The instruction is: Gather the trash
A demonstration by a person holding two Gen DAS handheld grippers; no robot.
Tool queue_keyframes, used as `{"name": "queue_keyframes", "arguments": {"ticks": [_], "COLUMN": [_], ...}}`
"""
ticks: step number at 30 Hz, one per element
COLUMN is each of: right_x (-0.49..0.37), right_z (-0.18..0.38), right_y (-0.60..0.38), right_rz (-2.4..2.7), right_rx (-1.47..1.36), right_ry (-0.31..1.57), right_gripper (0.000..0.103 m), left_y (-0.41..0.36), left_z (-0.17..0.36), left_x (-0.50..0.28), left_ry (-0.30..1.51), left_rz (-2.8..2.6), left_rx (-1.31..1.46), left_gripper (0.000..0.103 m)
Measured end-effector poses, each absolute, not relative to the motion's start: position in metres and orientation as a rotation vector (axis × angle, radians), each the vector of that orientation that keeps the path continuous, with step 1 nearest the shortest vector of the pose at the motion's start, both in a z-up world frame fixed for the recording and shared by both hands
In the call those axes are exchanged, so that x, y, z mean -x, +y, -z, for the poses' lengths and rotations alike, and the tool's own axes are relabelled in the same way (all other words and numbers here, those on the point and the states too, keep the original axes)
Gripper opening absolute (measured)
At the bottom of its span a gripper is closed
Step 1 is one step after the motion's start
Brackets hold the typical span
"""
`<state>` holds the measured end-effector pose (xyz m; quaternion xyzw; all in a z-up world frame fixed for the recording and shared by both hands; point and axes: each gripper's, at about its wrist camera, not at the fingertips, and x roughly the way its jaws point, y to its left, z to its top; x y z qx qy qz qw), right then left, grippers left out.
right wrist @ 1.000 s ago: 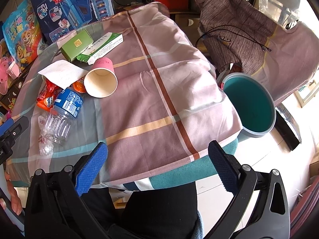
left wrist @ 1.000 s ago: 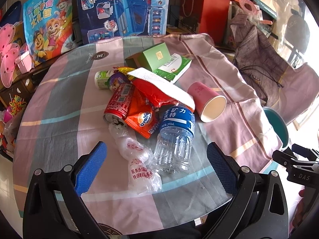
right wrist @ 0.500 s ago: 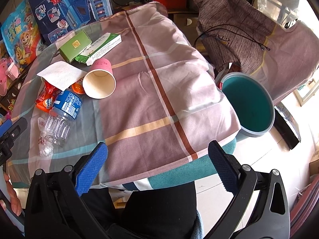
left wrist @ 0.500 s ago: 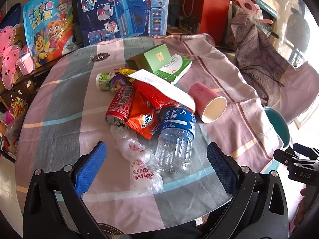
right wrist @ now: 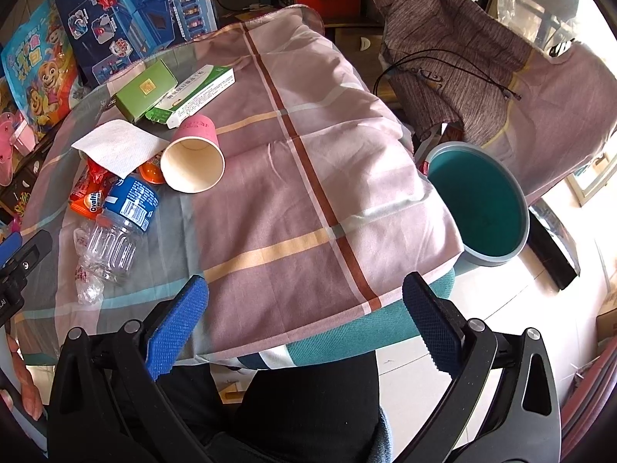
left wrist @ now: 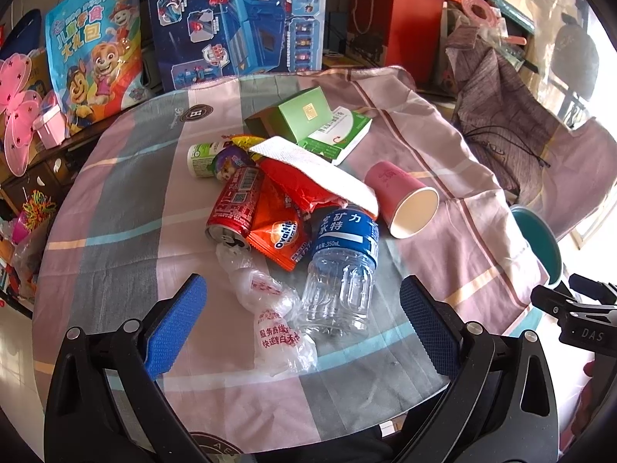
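Checked cloth covers the round desk [left wrist: 127, 208] in the left wrist view, where the left gripper [left wrist: 302, 324] hangs with fingers [left wrist: 175, 326] spread wide and empty, just short of a crumpled plastic bag [left wrist: 275, 320] and a clear water bottle [left wrist: 341, 270] heaped with a red can [left wrist: 233, 208], snack wrappers and a pink paper cup [left wrist: 401, 200]. From the right wrist view, the right gripper [right wrist: 304, 328] is likewise released over the desk's near edge, the trash pile lying far left and a teal bin [right wrist: 478, 200] standing beside the desk at right.

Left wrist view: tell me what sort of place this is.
Probably a cluttered room in a home, perhaps a child's: a cloth-covered table, boxed toys and a cartoon gift bag stacked behind, clothing draped nearby.
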<state>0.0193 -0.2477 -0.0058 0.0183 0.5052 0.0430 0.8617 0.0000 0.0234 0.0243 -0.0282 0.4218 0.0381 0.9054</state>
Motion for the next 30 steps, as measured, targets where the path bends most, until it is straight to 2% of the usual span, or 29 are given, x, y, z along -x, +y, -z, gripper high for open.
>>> {"name": "queue_keyframes", "arguments": {"ticks": [11,19,25,27,30], "right_x": [-0.025,-0.036,-0.051,-0.057,-0.067], "right_z": [0.014,0.029,0.026,0.022,0.018], "right_y": [-0.236,-0.227,-0.214,-0.205,-0.186], "right_rz": [-0.125,-0.151,-0.22,-0.259,-0.334], "right_rx": [-0.034,-0.048,-0.072,-0.095,-0.113], "right_ry": [1.087,1.136,1.141,1.145,1.143], "right_gripper": [0.097,0.097,0.097,0.097,0.097], "left_y": [0.047,0.085,0.074,0.071,0.075], "left_z": [-0.015,0.027,0.045,0.051,0.062], "left_x": [-0.002,-0.02,-0.023,-0.021,-0.018], "left_ry": [0.881,1.009,1.029,1.043,1.063], "left_rz": [-0.07,-0.122,-0.094,-0.084,-0.066], "left_rx": [0.093,0.156,0.088,0.068,0.066], "left_gripper": [0.1,0.1,0.1,0.096,0.084]}}
